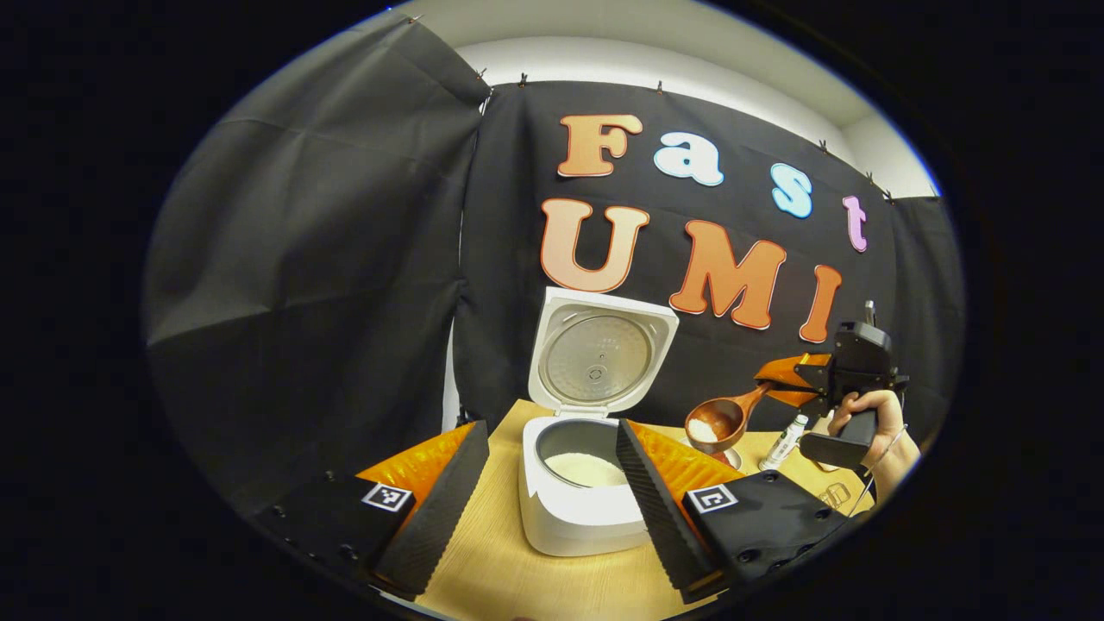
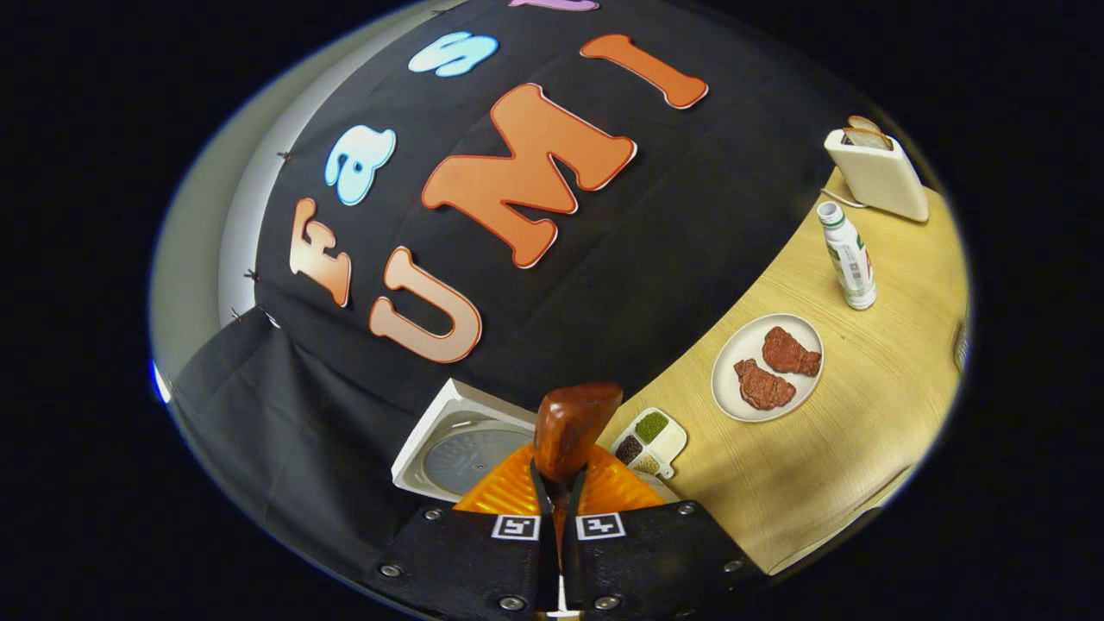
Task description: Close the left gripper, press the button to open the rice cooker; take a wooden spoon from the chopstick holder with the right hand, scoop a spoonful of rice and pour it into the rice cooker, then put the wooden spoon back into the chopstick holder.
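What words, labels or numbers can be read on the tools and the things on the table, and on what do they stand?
bottle: label print, too small to read.
rice cooker lid: tiny marks on the inner plate, too blurred to read.
left tool and right tool: square black-and-white markers, patterns only, no words.
wooden spoon: no text.
Nothing here can be quoted.
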### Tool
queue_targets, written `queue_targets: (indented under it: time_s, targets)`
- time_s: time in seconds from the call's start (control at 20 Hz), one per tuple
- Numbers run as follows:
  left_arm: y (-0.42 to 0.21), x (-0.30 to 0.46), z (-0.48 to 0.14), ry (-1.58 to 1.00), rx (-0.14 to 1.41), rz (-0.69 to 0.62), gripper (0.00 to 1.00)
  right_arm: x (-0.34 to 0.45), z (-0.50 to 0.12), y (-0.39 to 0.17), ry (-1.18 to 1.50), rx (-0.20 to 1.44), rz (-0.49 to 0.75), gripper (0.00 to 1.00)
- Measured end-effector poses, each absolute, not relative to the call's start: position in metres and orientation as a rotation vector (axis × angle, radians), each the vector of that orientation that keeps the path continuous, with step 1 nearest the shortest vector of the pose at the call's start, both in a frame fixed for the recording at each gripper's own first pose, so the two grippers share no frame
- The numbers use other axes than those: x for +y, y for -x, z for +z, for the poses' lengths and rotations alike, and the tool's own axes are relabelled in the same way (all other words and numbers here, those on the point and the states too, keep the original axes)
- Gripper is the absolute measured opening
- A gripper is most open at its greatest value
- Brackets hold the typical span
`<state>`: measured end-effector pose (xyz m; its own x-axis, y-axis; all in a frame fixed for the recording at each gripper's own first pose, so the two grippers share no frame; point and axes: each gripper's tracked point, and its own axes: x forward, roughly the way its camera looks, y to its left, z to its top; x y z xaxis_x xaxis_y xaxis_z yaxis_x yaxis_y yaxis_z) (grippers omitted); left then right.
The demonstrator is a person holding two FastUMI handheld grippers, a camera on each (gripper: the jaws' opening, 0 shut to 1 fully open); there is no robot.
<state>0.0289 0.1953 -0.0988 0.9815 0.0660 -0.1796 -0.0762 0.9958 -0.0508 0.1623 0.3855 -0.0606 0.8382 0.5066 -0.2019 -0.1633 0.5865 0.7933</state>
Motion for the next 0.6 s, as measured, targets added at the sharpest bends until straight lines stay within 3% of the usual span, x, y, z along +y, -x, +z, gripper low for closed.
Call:
queue_targets:
  time_s: [0.6]
  targets:
    - [-0.036,0.211,-0.105,0.016,0.187,0.103,1.0,0.459,-0.054,-0.182,-0.522,0.34,0.481,0.01]
